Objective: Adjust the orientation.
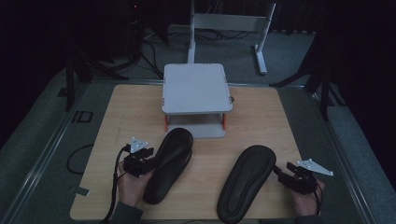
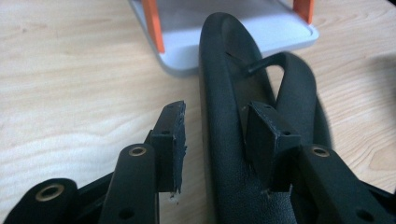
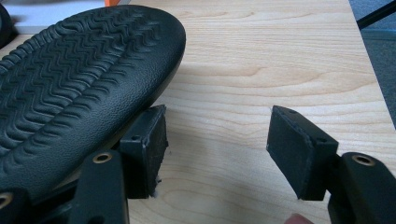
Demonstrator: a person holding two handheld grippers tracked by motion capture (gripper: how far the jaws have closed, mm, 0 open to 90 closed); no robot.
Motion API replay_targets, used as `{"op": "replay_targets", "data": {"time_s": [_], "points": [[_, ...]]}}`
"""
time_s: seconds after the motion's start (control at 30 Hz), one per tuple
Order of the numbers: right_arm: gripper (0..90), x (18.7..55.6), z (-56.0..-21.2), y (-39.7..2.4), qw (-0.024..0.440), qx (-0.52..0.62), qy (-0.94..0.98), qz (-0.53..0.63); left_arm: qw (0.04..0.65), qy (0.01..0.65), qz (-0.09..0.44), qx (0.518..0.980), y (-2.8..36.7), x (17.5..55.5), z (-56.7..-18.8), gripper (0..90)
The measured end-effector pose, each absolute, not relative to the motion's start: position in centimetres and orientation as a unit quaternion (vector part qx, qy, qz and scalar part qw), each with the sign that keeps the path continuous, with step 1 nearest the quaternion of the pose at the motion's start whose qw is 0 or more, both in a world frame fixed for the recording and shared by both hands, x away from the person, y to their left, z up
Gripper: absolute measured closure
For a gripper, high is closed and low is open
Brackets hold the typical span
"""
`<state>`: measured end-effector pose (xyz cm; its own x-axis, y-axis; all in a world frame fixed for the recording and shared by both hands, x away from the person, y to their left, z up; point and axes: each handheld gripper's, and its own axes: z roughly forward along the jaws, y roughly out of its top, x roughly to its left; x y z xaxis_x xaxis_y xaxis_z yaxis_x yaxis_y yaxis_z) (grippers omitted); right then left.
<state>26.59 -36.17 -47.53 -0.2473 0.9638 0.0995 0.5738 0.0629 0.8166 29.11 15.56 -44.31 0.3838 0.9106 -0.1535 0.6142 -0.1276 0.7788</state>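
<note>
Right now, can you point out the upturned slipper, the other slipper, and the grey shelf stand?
upturned slipper [image 1: 245, 179], high view, middle of its ridged sole.
other slipper [image 1: 169, 163], high view, on its footbed near the strap.
grey shelf stand [image 1: 196, 87], high view, middle of its top plate.

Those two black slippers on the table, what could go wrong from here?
The left gripper has its jaws around the left slipper's edge but apart from it, so the slipper may slide away. The right slipper lies sole-up with the open right gripper beside it, and hangs slightly over the table edge, so a nudge might tip it off.
</note>
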Motion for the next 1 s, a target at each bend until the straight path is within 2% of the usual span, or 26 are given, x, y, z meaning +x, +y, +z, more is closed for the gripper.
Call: {"op": "replay_targets", "data": {"time_s": [0.2,0.3,1.0], "points": [[37.4,26.6,-47.5,-36.2,0.249,0.561,0.685,0.392,0.373,0.521,0.172,0.748,15.4,28.1,-46.1,56.3],[37.5,26.6,-47.5,-36.1,0.248,0.561,0.685,0.392,0.386,0.512,0.163,0.75,15.2,27.5,-46.9,55.6],[37.5,26.6,-47.5,-36.0,0.247,0.558,0.69,0.389,0.403,0.455,0.2,0.768,12.2,26.9,-45.1,47.9]]}}
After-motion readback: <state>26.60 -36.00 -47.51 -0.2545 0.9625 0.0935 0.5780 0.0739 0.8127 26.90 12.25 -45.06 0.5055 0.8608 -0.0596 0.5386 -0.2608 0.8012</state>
